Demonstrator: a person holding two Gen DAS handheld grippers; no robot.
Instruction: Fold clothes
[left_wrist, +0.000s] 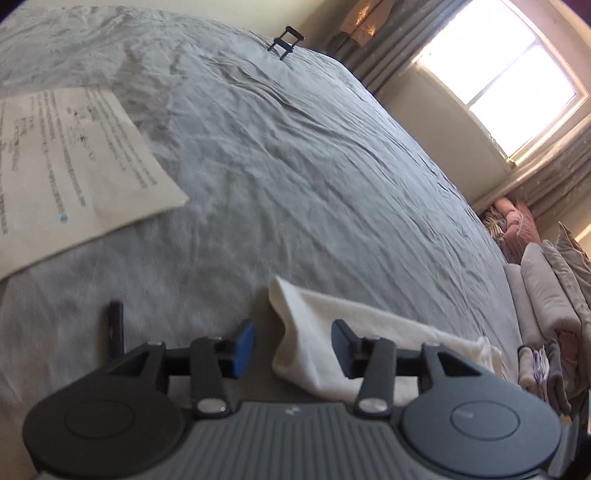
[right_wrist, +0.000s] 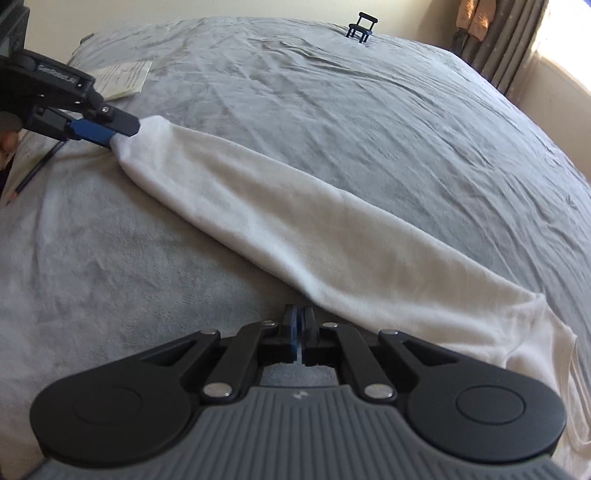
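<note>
A white garment lies folded into a long narrow band across the grey bed. In the left wrist view its end sits between the two blue pads of my left gripper, whose jaws stand apart. In the right wrist view the left gripper is at the band's far left end, its tip touching the cloth. My right gripper is shut with its pads together, just at the near edge of the band; no cloth shows between them.
A printed paper sheet lies on the bed at the left. A pencil lies near the left gripper. A small black stand sits at the bed's far edge. Stacked folded clothes lie at the right, below the window.
</note>
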